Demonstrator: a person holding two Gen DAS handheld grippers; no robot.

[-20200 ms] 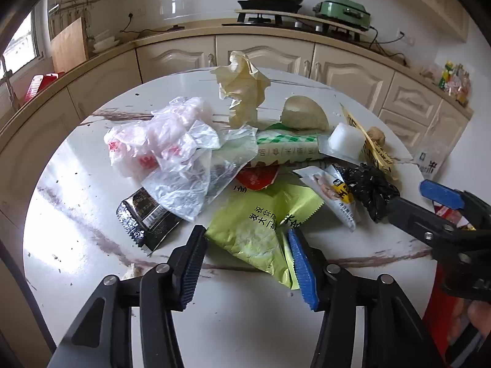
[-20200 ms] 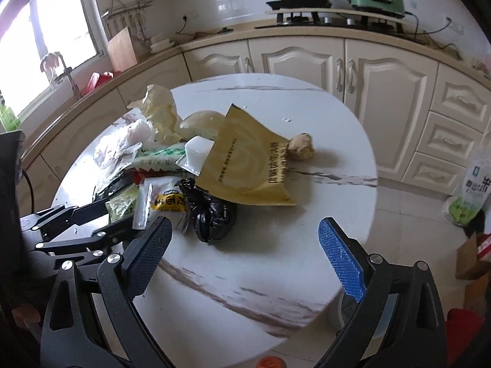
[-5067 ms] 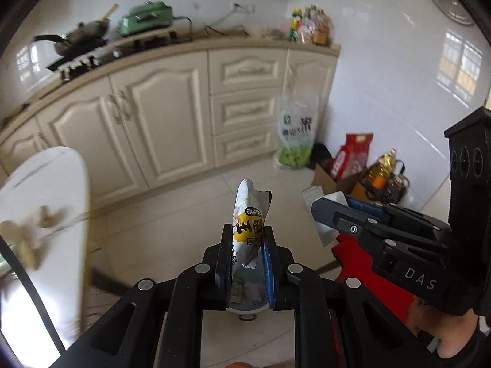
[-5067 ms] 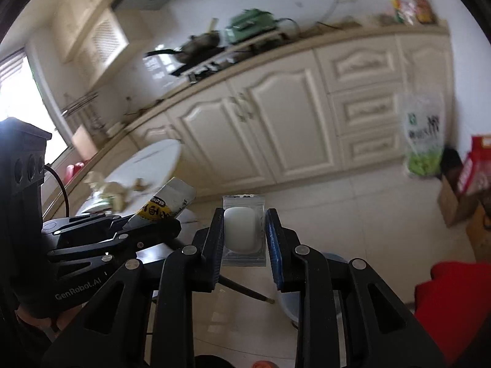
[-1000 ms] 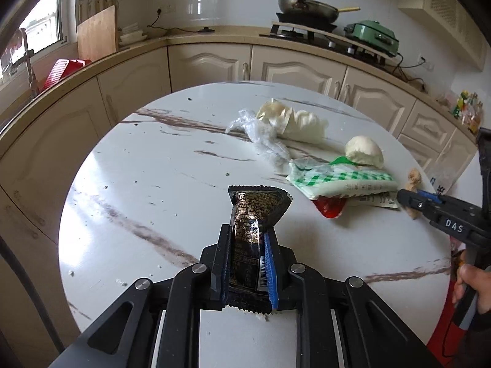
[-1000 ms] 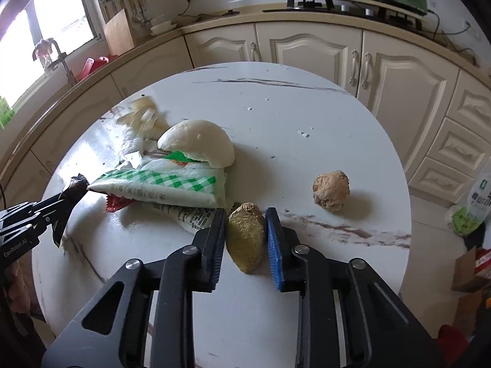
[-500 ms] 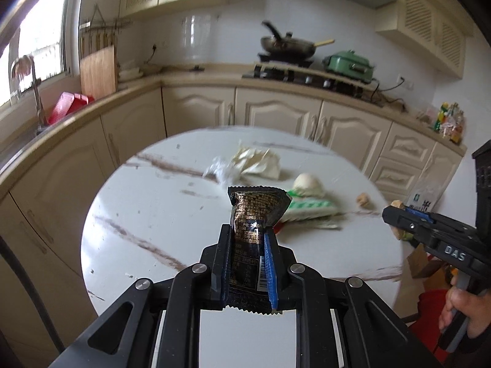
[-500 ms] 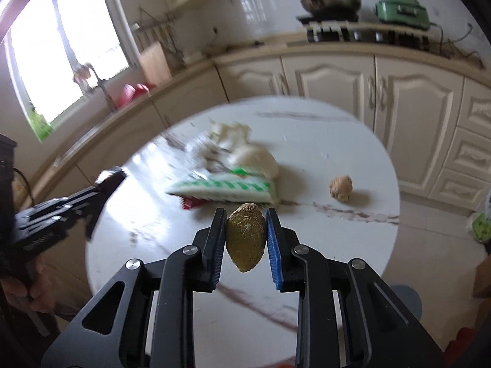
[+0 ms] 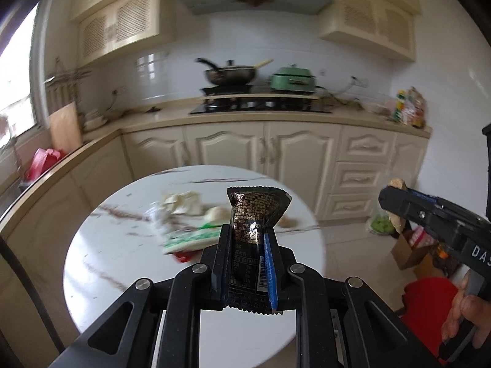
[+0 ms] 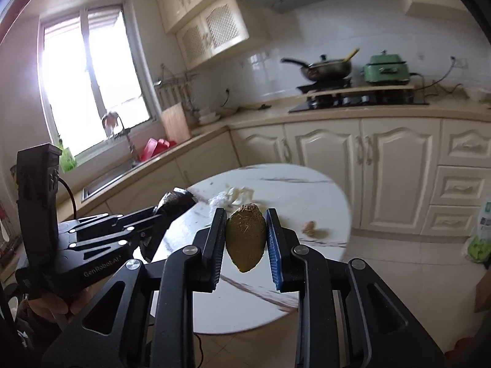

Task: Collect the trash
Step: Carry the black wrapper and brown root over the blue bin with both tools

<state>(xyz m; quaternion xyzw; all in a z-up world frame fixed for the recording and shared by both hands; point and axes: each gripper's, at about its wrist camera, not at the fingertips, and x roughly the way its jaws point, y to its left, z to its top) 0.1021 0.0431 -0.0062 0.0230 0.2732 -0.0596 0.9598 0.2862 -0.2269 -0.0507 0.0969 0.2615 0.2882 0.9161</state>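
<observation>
Beyond table (image 10: 325, 202), window (image 10: 92, 86): right view only.

Trash left on my table (image 9: 101, 254) is motion-blurred, can't ID the pieces, & my pads hide the black wrapper's (image 9: 254, 211) lower sides.

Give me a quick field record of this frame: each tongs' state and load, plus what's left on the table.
left tongs: shut on dark foil wrapper
right tongs: shut on brown fuzzy lump
table: round, white marble
left on table: green-checked packet, crumpled cream paper, small brown lump
image: blurred, finer details unclear
</observation>
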